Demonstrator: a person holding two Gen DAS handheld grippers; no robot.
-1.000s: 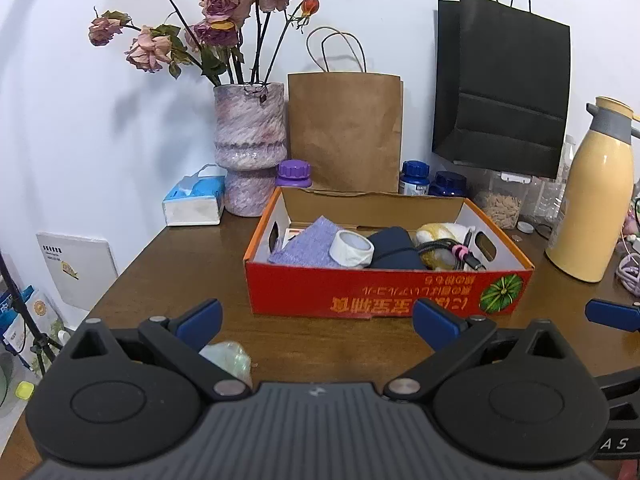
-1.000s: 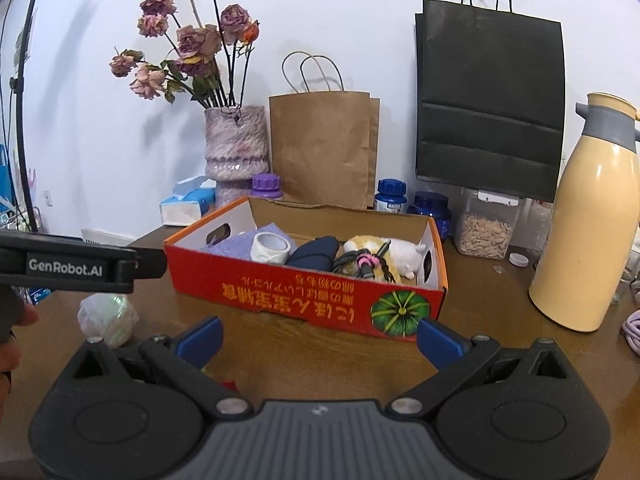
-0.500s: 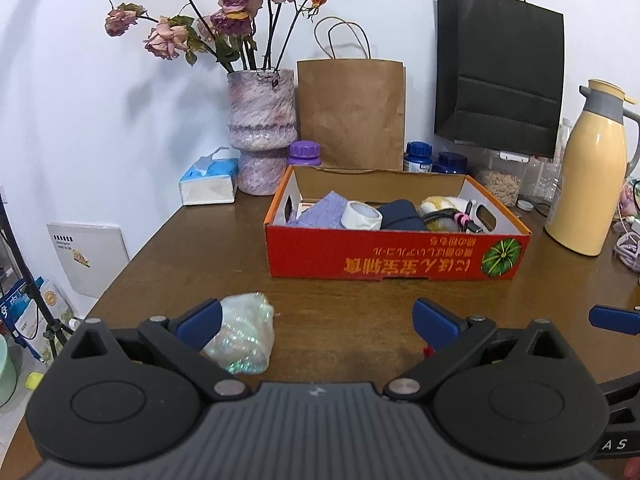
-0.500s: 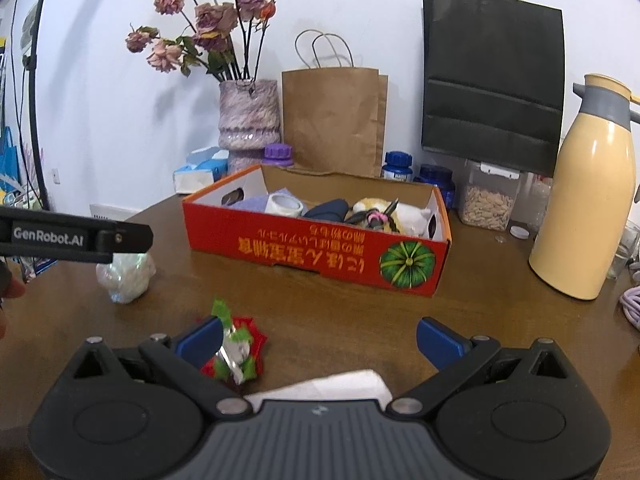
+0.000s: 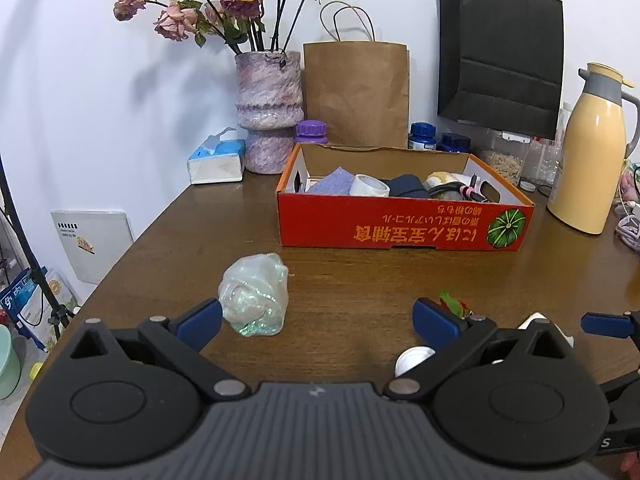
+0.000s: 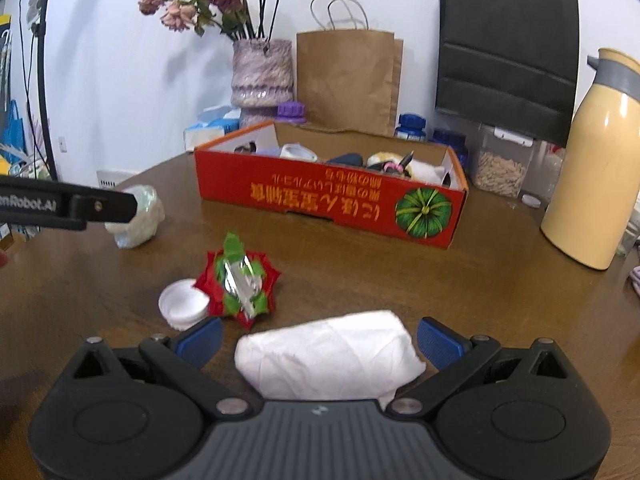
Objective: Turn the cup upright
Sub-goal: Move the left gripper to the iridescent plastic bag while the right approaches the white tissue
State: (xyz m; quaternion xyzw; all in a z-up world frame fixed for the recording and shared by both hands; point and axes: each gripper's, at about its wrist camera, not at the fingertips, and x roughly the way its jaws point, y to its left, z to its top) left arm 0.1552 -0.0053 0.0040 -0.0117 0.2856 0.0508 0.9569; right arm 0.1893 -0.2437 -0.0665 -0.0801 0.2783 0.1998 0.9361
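Brown wooden table (image 6: 360, 272) against a white wall, cluttered along the back: red cardboard box (image 5: 400, 228) full of odds and ends, mottled purple vase (image 5: 268, 104) of dried roses, brown paper bag (image 5: 356, 92), black paper bag (image 5: 500, 48), yellow thermos jug (image 5: 588, 160).

Task item is a small white plastic cup (image 6: 183, 305). It is short and round, with a flat face up and a ridged edge at the bottom (looks mouth-down, but the rim is hard to read). It sits on the near part of the table, touching or just beside a red-and-green foil wrapper (image 6: 240, 284) on its right.

Right gripper (image 6: 320, 338): jaws spread wide, holding nothing. The cup is just ahead of and outside its left fingertip, not between the fingers. A folded white napkin (image 6: 328, 360) lies on the table between the fingers, not clamped.

Left gripper (image 5: 318, 320): also wide open and empty. In its view the cup (image 5: 412, 360) peeks out low, partly hidden behind its right finger linkage. A crumpled iridescent plastic bag (image 5: 256, 296) sits just beside its left fingertip. The right wrist view shows the left gripper as a black bar at the left edge, well apart from the cup.
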